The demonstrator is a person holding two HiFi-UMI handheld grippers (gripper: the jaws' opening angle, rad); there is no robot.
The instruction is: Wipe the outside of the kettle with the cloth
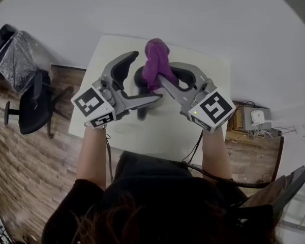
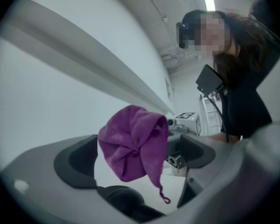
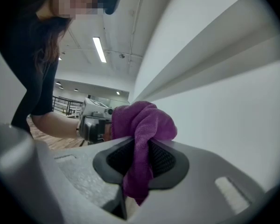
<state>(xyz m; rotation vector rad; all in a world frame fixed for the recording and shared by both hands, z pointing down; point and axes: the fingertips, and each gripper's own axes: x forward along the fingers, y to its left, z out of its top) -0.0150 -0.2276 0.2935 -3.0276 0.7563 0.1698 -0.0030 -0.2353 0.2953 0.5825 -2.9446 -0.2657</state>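
Over the middle of the white table (image 1: 208, 67), both grippers are held up close together, tips toward each other. The right gripper (image 1: 160, 79) has its jaws pressed in on the purple cloth (image 1: 156, 61): in the right gripper view the cloth (image 3: 142, 125) is pinched between the dark pads (image 3: 165, 160), a bunch of it bulging above them and a tail hanging below. The left gripper (image 1: 141, 80) has its jaws spread wide. In the left gripper view the cloth (image 2: 133, 141) hangs in the gap between the jaws, and neither pad (image 2: 79, 160) touches it. So the cloth is up in the air above the table, carried by the right gripper alone. Under the grippers a dark shape (image 1: 141, 113) rests on the table, mostly covered, and I cannot tell whether it is the kettle. A black chair (image 1: 28, 103) stands on the wood floor to the left of the table.
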